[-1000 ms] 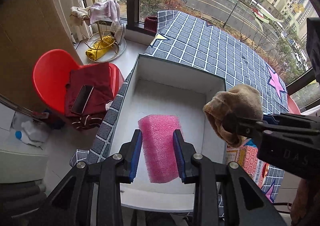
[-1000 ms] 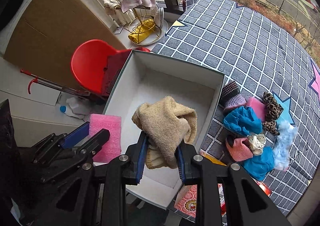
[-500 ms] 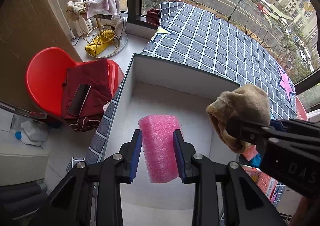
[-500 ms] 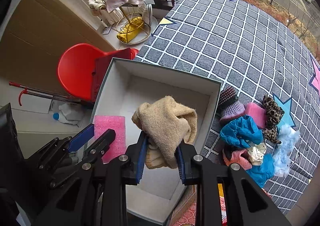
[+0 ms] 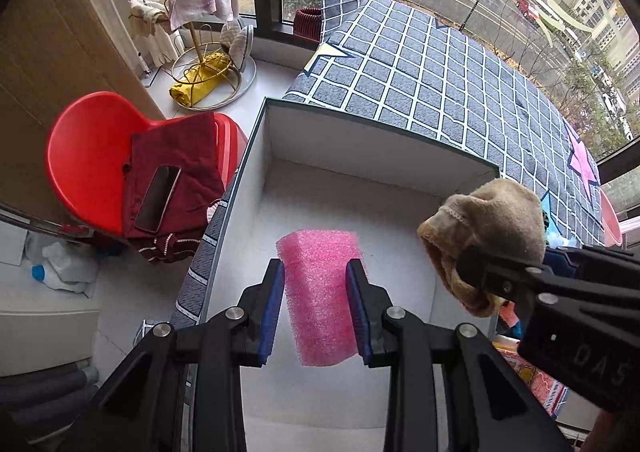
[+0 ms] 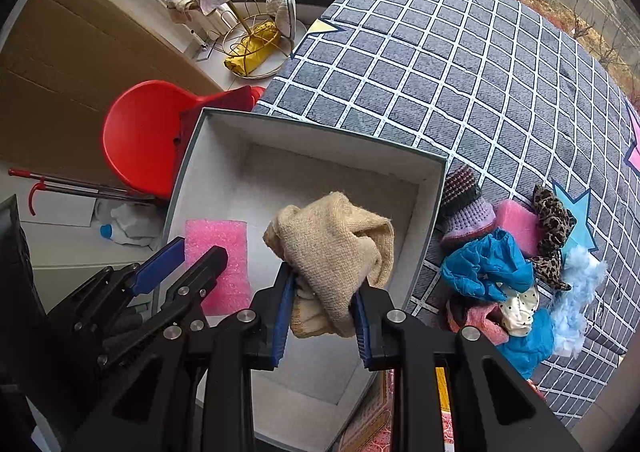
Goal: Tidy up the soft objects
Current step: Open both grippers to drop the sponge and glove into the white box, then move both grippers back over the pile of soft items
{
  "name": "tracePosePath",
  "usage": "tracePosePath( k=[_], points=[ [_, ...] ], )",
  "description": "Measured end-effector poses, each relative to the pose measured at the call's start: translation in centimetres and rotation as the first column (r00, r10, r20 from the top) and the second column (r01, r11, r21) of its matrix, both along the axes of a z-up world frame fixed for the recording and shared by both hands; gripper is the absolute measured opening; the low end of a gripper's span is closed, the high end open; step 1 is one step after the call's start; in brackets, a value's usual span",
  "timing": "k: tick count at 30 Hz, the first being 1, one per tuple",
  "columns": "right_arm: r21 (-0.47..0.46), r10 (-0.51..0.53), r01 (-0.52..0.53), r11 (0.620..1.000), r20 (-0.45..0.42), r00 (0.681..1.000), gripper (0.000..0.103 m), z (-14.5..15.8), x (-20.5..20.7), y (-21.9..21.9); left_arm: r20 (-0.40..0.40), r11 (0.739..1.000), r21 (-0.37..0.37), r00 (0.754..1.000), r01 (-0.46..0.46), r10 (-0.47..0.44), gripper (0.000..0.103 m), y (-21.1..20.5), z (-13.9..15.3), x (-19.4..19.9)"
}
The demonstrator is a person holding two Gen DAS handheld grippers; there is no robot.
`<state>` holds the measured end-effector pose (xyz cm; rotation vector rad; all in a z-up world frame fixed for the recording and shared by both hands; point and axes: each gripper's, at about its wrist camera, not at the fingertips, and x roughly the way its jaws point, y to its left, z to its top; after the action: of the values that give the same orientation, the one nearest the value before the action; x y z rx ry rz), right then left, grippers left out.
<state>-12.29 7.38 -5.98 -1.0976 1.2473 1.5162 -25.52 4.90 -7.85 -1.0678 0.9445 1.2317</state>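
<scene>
- While both loads hang over the open white box (image 6: 434, 172), neither has been let go; the step in hand is judged to be the deposit.
- Left gripper (image 5: 316, 306): jaws narrowed onto the pink foam block (image 5: 320, 288), which is clamped between the blue pads and held above the box floor on the left side.
- Right gripper (image 6: 322, 314): jaws drawn close on the tan knitted cloth (image 6: 334, 248), bunched and drooping above the middle of the box.
- The box interior looks bare; whether either item touches the floor cannot be told.
- Remaining soft items (image 6: 516, 264) lie in a heap on the checked bedspread (image 6: 440, 52), just beside the right wall of the box, so the task is judged to be at an early stage.
- Next move calls for lowering each load further and opening the jaws, keeping the two items side by side rather than stacked.
- Risk: the knit may snag on a pad on release.
</scene>
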Motion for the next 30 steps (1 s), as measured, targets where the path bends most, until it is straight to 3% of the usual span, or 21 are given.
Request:
tracePosePath(
  k=[10,12,14,16,17,18,21,22,23,25,30],
  points=[
    [0.0,0.001,-0.001,1.0,-0.005,1.0,0.028,-0.3,0.2,0.5,0.021,1.0,0.009,1.0,0.017,-0.017,0.036,0.0,-0.3,0.2],
    [0.001,0.003,-0.003,1.0,-0.01,1.0,0.028,-0.3,0.2,0.5,0.025,1.0,0.007,1.0,0.019,-0.019,0.044,0.1,-0.3,0.2],
    [0.003,0.003,-0.003,1.0,-0.015,1.0,0.034,-0.3,0.2,0.5,0.052,1.0,0.009,0.999,0.012,-0.013,0.07,0.0,-0.3,0.0],
    [0.007,-0.001,0.001,1.0,-0.015,1.0,0.035,-0.1,0.3,0.3,0.088,1.0,0.014,0.996,0.01,-0.011,0.081,0.1,-0.2,-0.2],
    [0.008,-0.002,0.002,1.0,-0.016,1.0,0.039,-0.1,0.4,0.3,0.108,1.0,0.012,0.994,0.01,-0.012,0.082,0.1,-0.1,-0.3],
    [0.009,-0.004,0.004,1.0,-0.017,1.0,0.057,0.0,0.5,0.3,0.13,1.0,0.006,0.991,0.013,-0.014,0.083,0.2,-0.1,-0.4],
    [0.029,-0.026,0.026,0.999,-0.017,1.0,0.083,0.4,1.1,0.2,0.14,1.0,0.003,0.99,0.006,-0.006,0.086,0.5,0.1,-0.5],
    [0.033,-0.031,0.032,0.999,-0.027,0.999,0.089,0.5,1.2,0.2,0.135,1.0,0.009,0.991,0.001,-0.002,0.091,0.5,0.3,-0.5],
    [0.038,-0.04,0.041,0.998,-0.032,0.999,0.103,0.7,1.4,0.2,0.133,1.0,0.017,0.991,-0.002,-0.001,0.098,0.5,0.4,-0.5],
    [0.059,-0.059,0.061,0.996,-0.042,0.997,0.103,1.3,2.0,0.1,0.139,1.0,0.031,0.99,-0.003,-0.001,0.103,0.3,0.7,-0.4],
    [0.074,-0.074,0.078,0.994,-0.052,0.996,0.103,2.2,2.6,-0.2,0.138,0.999,0.037,0.99,0.016,-0.021,0.103,0.2,1.5,0.2]
  ],
)
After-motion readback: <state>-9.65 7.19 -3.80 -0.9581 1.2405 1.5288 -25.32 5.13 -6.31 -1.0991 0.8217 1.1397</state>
